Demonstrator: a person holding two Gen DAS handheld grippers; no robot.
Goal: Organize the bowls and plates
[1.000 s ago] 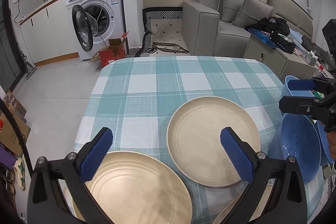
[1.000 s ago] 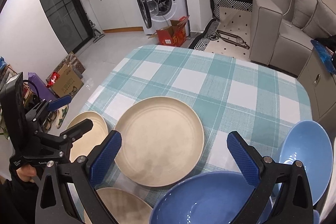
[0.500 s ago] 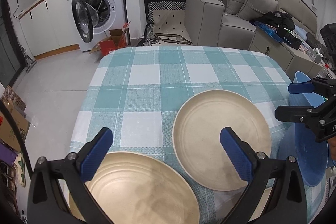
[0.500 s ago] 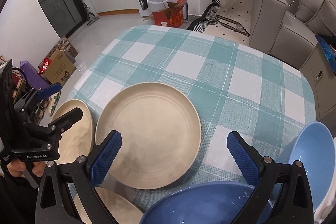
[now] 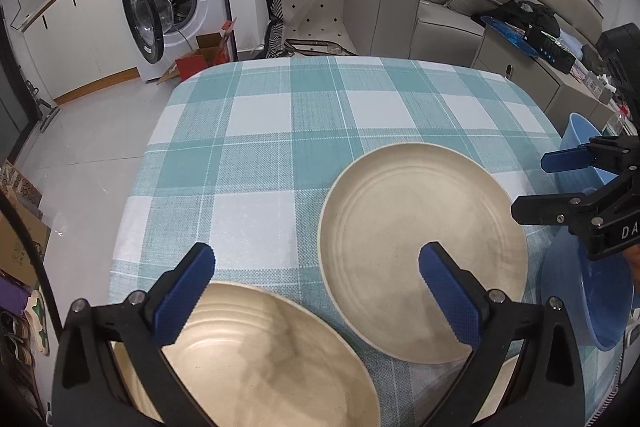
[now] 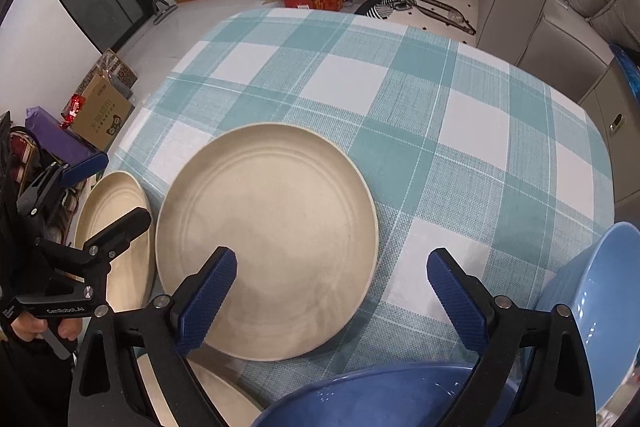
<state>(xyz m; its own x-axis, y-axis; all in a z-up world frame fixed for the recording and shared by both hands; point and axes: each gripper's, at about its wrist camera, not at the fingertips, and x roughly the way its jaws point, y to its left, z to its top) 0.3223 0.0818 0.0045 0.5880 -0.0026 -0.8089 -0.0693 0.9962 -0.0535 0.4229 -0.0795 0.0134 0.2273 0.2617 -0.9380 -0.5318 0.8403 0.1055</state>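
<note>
Two grippers hover with jaws spread wide and empty above a table (image 5: 280,131) covered in a teal and white checked cloth. The left gripper (image 5: 316,291) hangs over the near left edge, above a cream plate (image 5: 260,359) lying flat there. The right gripper (image 6: 332,291) hangs over the near right part of the table. Between them lies a second cream plate (image 6: 268,239), flat on the cloth and touching nothing. A pale blue bowl (image 6: 604,303) sits at the right edge, and a darker blue bowl (image 6: 384,399) lies just under the right gripper.

No dish is lifted yet, so the sorting looks barely begun. A likely first step is stacking the cream plates: bring one finger under a plate's raised rim and the other over it, close firmly, keep the plate level, and set it down centred on its fellow. The rims are thin and smooth, so a shallow pinch may slip.

Part of a third cream plate (image 6: 216,395) shows at the bottom edge, mostly cut off behind the right gripper. How deep the blue bowls are, and whether they touch each other, cannot be told; both run out of view
</note>
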